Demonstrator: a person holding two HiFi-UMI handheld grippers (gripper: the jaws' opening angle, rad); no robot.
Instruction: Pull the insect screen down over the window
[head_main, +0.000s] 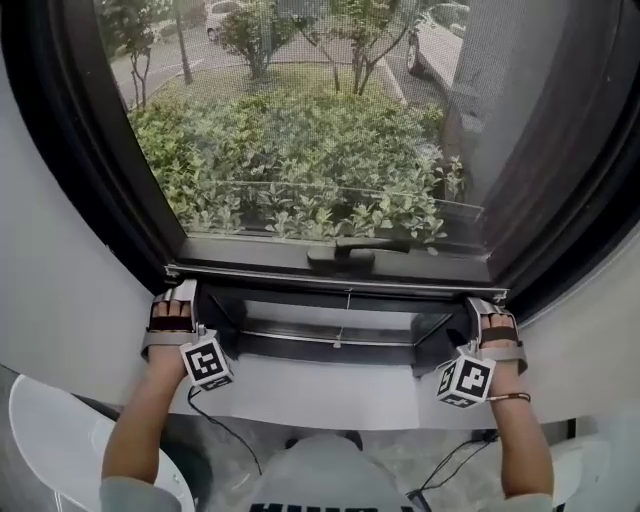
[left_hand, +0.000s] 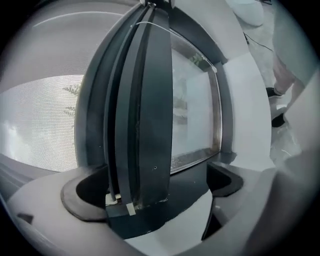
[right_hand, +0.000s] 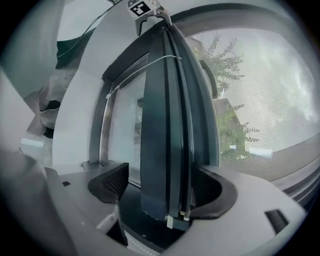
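Observation:
The grey insect screen (head_main: 300, 120) covers most of the window, with bushes showing through its mesh. Its dark bottom bar (head_main: 340, 275) lies low, just above the lower frame. My left gripper (head_main: 172, 300) sits at the bar's left end and my right gripper (head_main: 492, 315) at its right end. In the left gripper view the bar (left_hand: 150, 125) runs upright between the jaws of the left gripper (left_hand: 152, 190), against one jaw with a gap to the other. In the right gripper view the bar (right_hand: 160, 125) stands between the spread jaws of the right gripper (right_hand: 165, 192). The mesh (right_hand: 265, 115) shows beside it.
A dark window handle (head_main: 345, 252) sits behind the mesh at mid-width. A thin pull cord (head_main: 345, 320) hangs from the bar over the lower pane. A white sill (head_main: 320, 400) runs below. Cables trail on the floor (head_main: 225, 430), and a white chair (head_main: 40, 430) stands at the left.

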